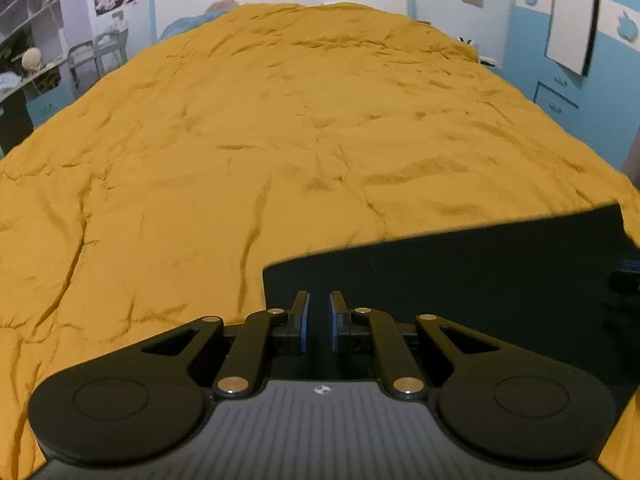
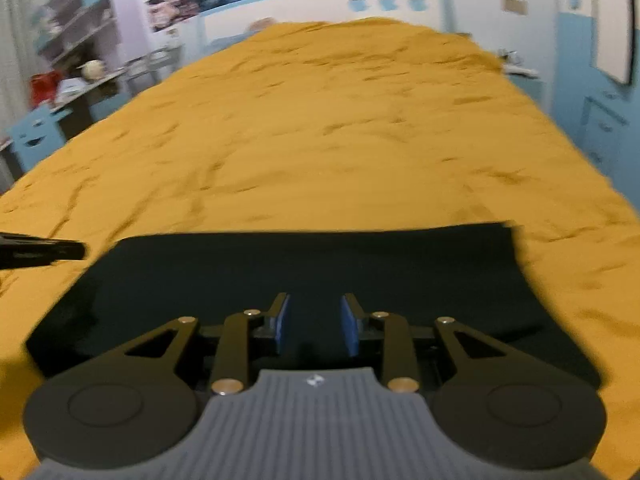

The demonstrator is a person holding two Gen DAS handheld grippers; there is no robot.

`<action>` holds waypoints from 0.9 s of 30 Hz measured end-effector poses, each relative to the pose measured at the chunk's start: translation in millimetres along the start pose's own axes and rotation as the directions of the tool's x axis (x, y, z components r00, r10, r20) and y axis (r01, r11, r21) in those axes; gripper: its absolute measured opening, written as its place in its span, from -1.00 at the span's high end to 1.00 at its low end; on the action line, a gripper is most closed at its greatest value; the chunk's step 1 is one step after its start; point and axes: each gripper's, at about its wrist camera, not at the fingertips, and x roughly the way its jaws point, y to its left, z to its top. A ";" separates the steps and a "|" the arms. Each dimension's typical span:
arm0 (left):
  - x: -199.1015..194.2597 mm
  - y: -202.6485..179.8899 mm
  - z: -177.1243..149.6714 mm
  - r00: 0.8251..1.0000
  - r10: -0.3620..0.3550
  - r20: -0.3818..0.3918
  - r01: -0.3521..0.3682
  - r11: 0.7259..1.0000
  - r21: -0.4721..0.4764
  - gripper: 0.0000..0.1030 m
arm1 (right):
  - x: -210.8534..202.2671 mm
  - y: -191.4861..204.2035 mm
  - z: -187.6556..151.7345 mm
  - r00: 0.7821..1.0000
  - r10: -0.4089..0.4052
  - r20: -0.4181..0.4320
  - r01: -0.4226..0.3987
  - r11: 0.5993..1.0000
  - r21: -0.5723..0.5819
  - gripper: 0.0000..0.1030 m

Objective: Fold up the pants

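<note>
The dark pants lie folded into a flat rectangle on the mustard bedspread, near the bed's front edge. In the left wrist view the pants fill the lower right. My left gripper hovers over the pants' left edge, its blue pads a narrow gap apart with nothing between them. My right gripper is over the middle of the pants, open and empty. The left gripper's tip shows at the left edge of the right wrist view.
The bedspread is wrinkled and covers the whole bed up to a white headboard. A desk with shelves stands left of the bed. Blue drawers stand to the right.
</note>
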 end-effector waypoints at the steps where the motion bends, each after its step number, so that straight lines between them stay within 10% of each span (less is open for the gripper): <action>1: -0.5 -0.3 -3.9 1.000 -0.001 -0.008 0.001 1.000 0.005 0.78 | 2.7 8.8 -4.5 1.000 -0.009 -0.006 0.009 1.000 -0.023 0.53; 27: -28.1 14.0 -71.7 0.995 0.026 -0.100 -0.030 0.998 -0.047 0.77 | -45.0 64.4 -114.6 0.996 -0.048 -0.077 0.029 0.972 -0.232 0.54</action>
